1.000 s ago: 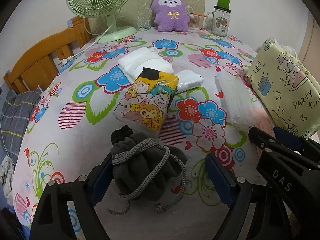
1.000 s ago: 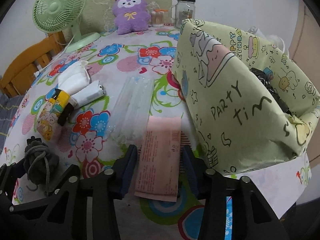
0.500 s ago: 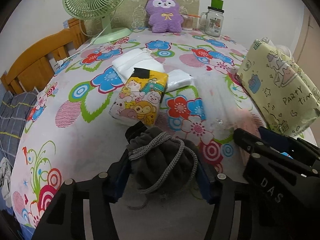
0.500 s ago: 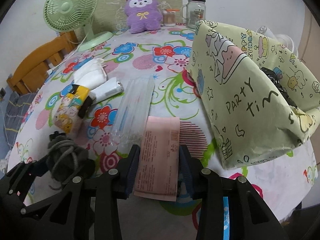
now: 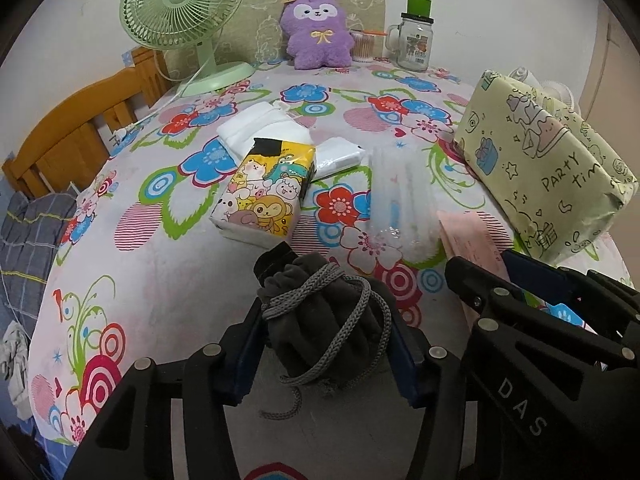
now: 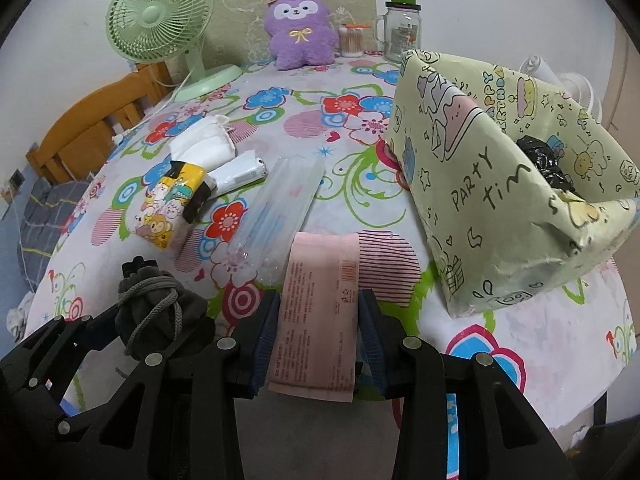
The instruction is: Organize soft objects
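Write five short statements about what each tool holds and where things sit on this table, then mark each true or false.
1. The left tool grips the grey drawstring pouch. True; its jaws are closing on it.
2. The right tool holds a white tissue pack. False; it holds the pink packet.
3. The party box is closed. False; its top is open, with something black inside.
4. The purple plush stands between the green fan and the glass jar. True.
5. The cartoon tissue pack lies inside the box. False; it lies on the tablecloth.

I see a dark grey drawstring pouch (image 5: 326, 320) and a pale pink packet (image 6: 320, 312). Upper right, my yellow-green box (image 6: 492, 196) carries cartoon doodles over the flowered tablecloth (image 5: 168, 248).
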